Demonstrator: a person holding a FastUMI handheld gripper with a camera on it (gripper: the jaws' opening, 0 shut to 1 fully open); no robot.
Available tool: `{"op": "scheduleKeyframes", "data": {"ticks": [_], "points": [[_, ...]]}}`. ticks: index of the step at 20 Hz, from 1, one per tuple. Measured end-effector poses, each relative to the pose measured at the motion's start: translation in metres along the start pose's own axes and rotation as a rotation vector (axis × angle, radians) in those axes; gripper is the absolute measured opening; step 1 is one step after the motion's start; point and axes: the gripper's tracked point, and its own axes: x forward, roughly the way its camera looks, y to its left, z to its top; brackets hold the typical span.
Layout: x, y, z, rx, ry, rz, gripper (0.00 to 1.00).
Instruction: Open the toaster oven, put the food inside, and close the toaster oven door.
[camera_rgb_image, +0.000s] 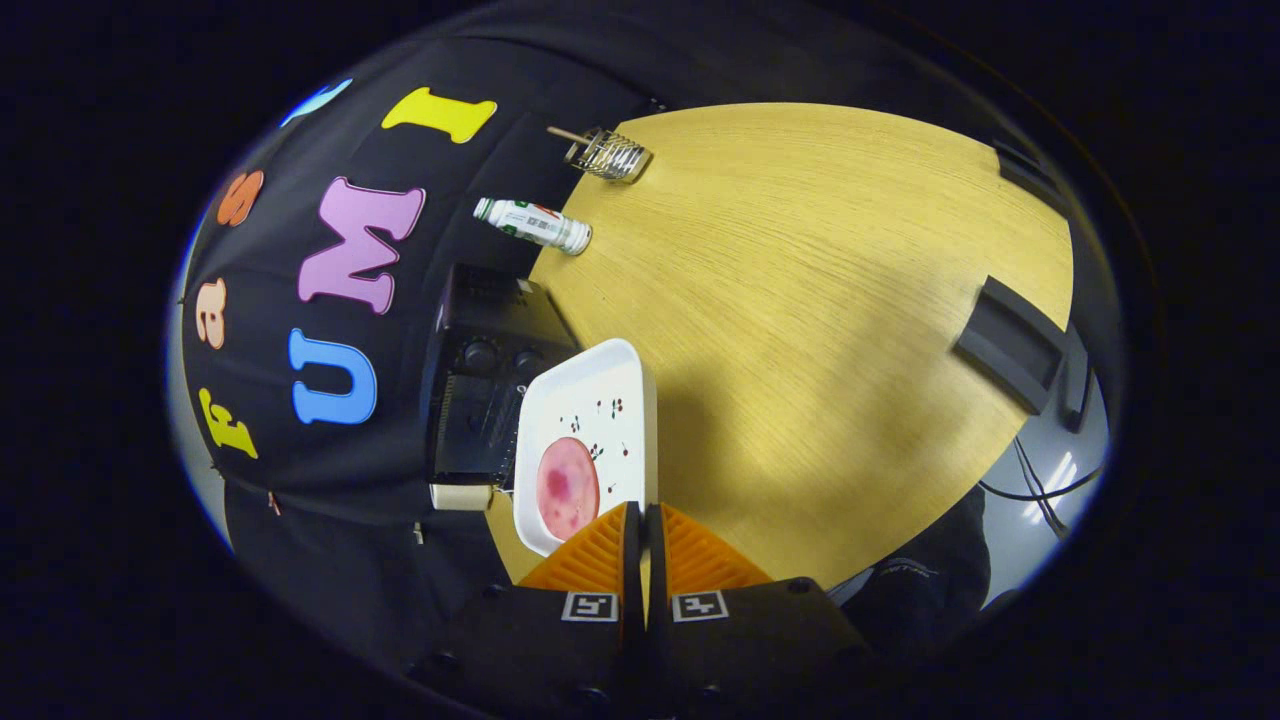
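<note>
Two fingers of the gripper (640, 515) clamp the plate (590, 400) edge; keep it level nearing the oven (480, 390); ham (567, 487) could slide.

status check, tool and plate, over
Tool shut on plate rim, plate lifted on edge. Food still on plate. Oven just beyond; door state unclear. Bottle and rack far off, nothing blocking.

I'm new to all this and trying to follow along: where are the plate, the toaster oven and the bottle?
Plate (600, 385): gripper view, bare white surface.
Toaster oven (480, 400): gripper view, dark front panel.
Bottle (530, 223): gripper view, middle of its body.
</note>
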Motion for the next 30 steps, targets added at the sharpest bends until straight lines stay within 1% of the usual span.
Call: {"op": "scheduleKeyframes", "data": {"ticks": [4, 6, 9, 12, 15, 22, 24, 30], "points": [[0.023, 0.053, -0.019, -0.015, 0.026, 0.075, 0.05], [0.041, 0.077, -0.031, -0.033, 0.058, 0.096, 0.05], [0.070, 0.105, -0.045, -0.080, 0.094, 0.114, 0.05], [0.104, 0.125, -0.054, -0.062, 0.117, 0.124, 0.05], [0.140, 0.137, -0.056, -0.043, 0.118, 0.117, 0.05], [0.217, 0.163, -0.054, 0.067, 0.061, 0.114, 0.05], [0.233, 0.171, -0.052, 0.077, 0.026, 0.114, 0.05], [0.277, 0.189, -0.036, 0.163, -0.087, 0.100, 0.05]]}}
